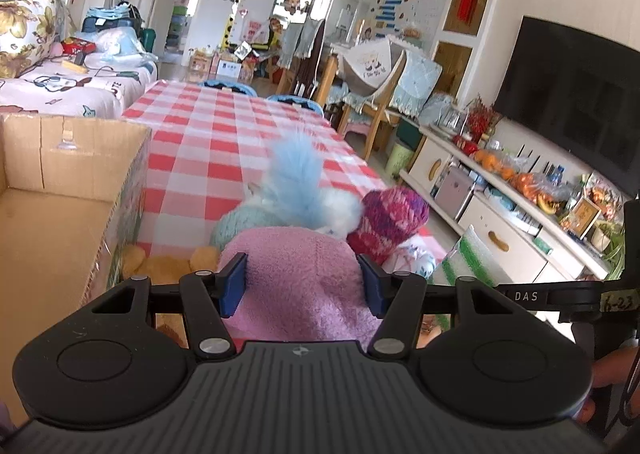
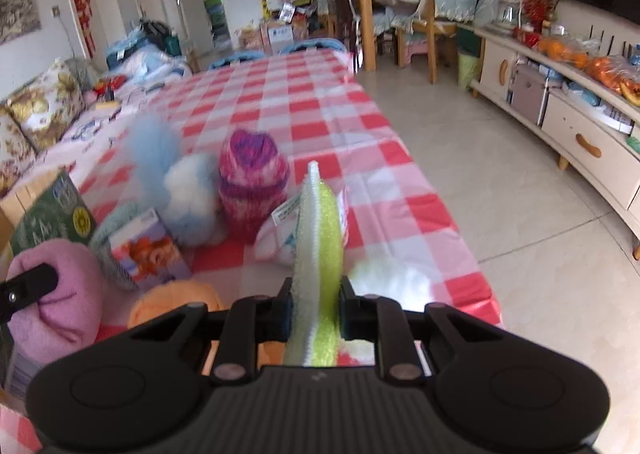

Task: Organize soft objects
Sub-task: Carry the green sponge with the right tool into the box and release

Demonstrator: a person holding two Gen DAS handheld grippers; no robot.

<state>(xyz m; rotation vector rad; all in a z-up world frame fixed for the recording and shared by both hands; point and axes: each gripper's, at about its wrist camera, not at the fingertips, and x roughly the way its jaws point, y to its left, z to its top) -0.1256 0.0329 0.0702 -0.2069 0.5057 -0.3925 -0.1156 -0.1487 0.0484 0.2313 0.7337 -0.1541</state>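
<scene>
My left gripper [image 1: 302, 280] is shut on a pink fleece bundle [image 1: 296, 270], held just right of an open cardboard box [image 1: 60, 189]; the bundle also shows in the right wrist view [image 2: 52, 294]. My right gripper [image 2: 316, 306] is shut on a flat green and white sponge pad [image 2: 320, 238], held upright above the table. On the red checked tablecloth [image 2: 304, 101] lie a fluffy blue and white toy [image 2: 176, 177], a purple and pink knitted hat [image 2: 252, 177], an orange plush [image 2: 176, 302] and a white pouch [image 2: 280, 242].
A small picture box [image 2: 148, 250] and a green printed box flap [image 2: 52, 213] stand left of the toys. A sofa [image 1: 60, 85] lies beyond the box. Chairs [image 1: 360, 93], a TV cabinet [image 1: 520, 205] and tiled floor [image 2: 500, 193] lie to the right.
</scene>
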